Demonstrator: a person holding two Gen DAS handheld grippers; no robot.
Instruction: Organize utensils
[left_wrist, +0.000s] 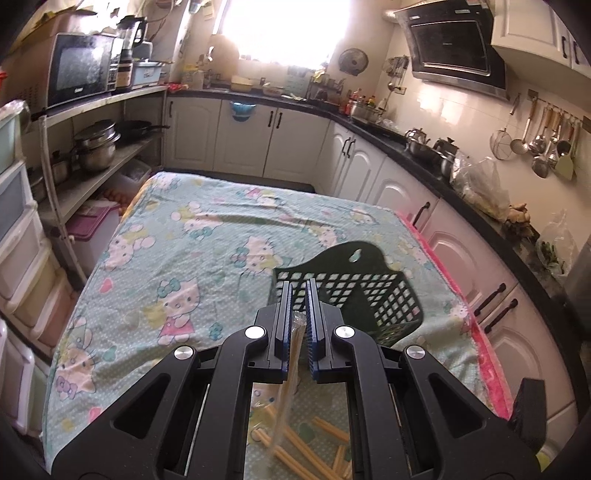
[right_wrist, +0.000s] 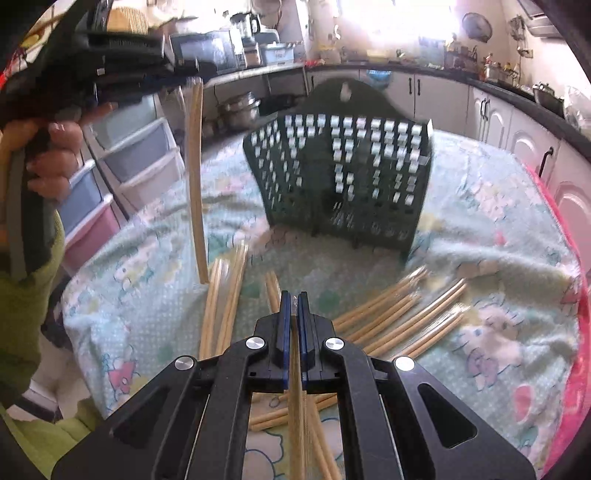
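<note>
A dark green lattice basket (left_wrist: 347, 291) (right_wrist: 343, 177) stands upright on the cartoon-print cloth. My left gripper (left_wrist: 298, 286) is shut on a plastic-wrapped pair of wooden chopsticks (left_wrist: 291, 362), which hangs down between its fingers just left of the basket. In the right wrist view the left gripper (right_wrist: 184, 74) is at the upper left, with its pair (right_wrist: 194, 177) dangling above the cloth. My right gripper (right_wrist: 294, 295) is shut on another wrapped pair of chopsticks (right_wrist: 295, 406), in front of the basket. Several more loose chopsticks (right_wrist: 402, 314) (left_wrist: 325, 443) lie scattered on the cloth.
The cloth-covered table (left_wrist: 192, 236) has a pink edge (left_wrist: 480, 332) on the right, close to white cabinets (left_wrist: 461, 258). Plastic drawers (right_wrist: 122, 162) and a shelf with pots (left_wrist: 96, 144) stand to the left. A person's hand (right_wrist: 51, 155) and green sleeve (right_wrist: 26, 295) hold the left gripper.
</note>
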